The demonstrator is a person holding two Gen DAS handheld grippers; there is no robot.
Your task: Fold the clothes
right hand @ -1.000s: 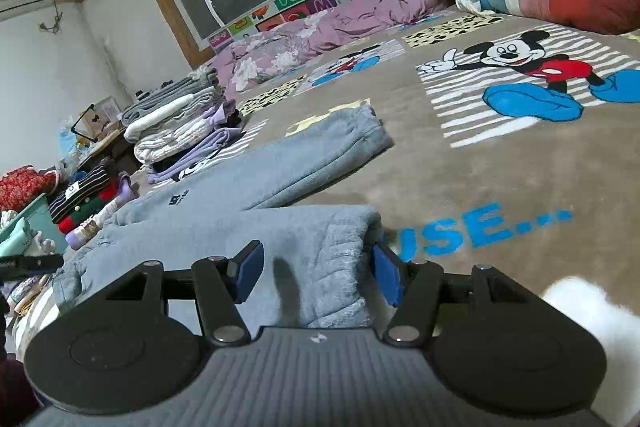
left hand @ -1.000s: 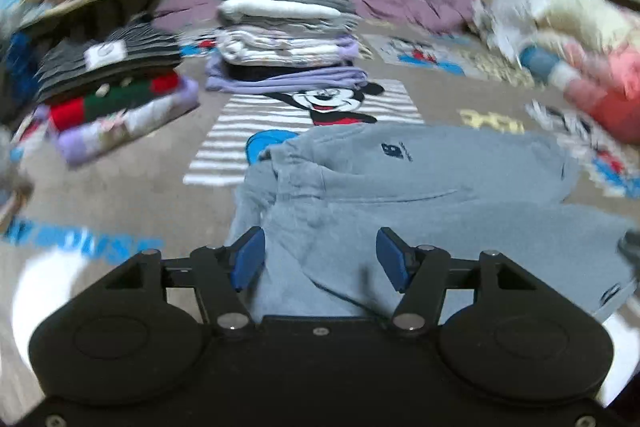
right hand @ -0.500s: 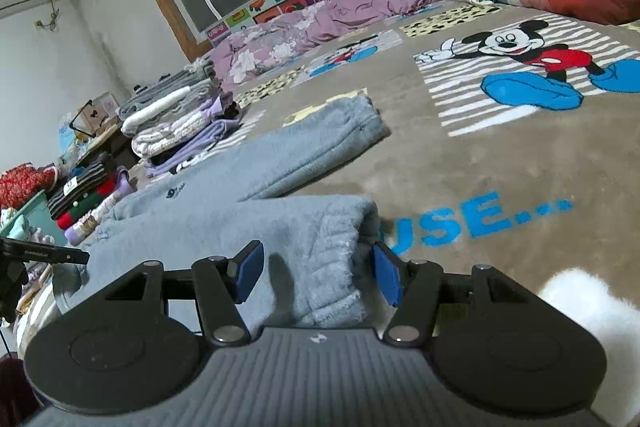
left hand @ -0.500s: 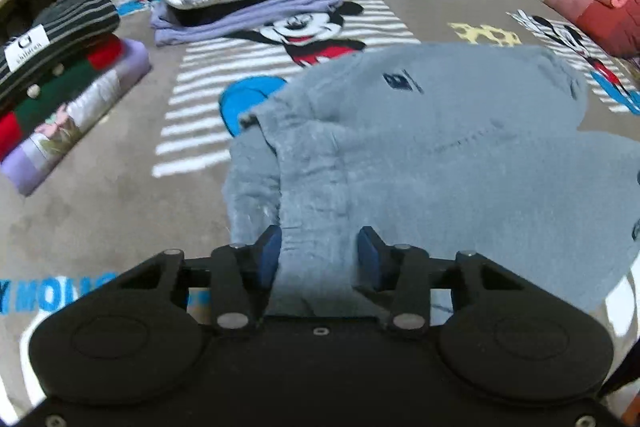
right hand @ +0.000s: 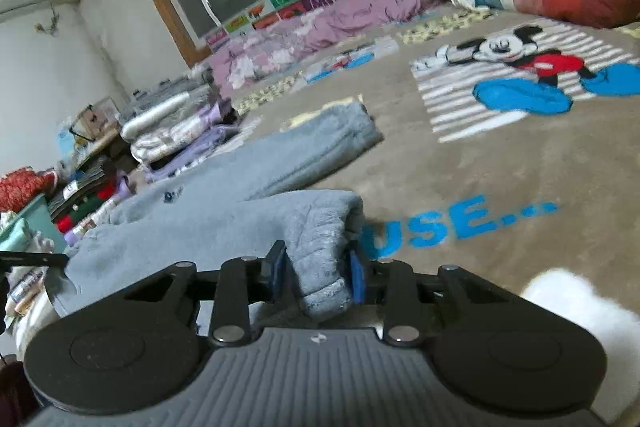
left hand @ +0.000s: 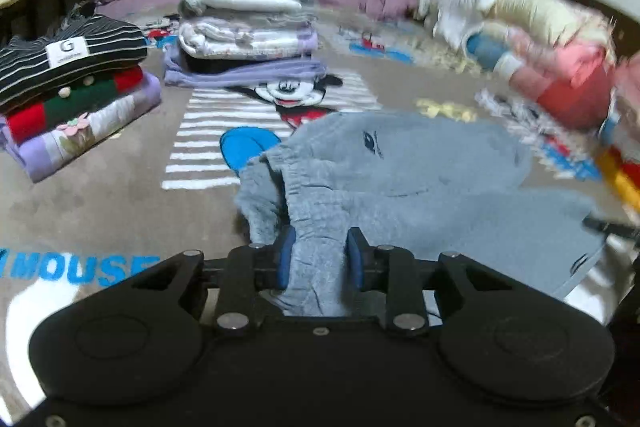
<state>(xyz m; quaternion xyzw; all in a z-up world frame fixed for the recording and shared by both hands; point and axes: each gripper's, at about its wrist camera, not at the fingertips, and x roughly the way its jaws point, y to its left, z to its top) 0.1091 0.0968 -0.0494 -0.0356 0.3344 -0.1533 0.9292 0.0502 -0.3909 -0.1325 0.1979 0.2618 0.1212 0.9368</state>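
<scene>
Grey fleece trousers point(left hand: 400, 179) lie spread on the brown cartoon-mouse carpet point(left hand: 100, 203). My left gripper point(left hand: 320, 257) has its blue pads pinching the bunched waistband end, its jaws still closing. In the right wrist view the same grey trousers point(right hand: 224, 223) stretch away to the left, one leg point(right hand: 320, 147) lying farther off. My right gripper point(right hand: 316, 273) clamps the cuff of the near leg between its blue pads, jaws still closing on the cloth.
Folded stacks stand at the back: a striped, green and lilac pile point(left hand: 68, 95) on the left and a taller grey, white and lilac pile point(left hand: 244, 31). Rolled quilts point(left hand: 540, 51) lie at the right. A purple duvet point(right hand: 320, 23) lines the window wall.
Both grippers stood open over the trousers and have closed on the fabric. The left one moved forward and dipped to the waistband, then lifted its view; the right one stayed put.
</scene>
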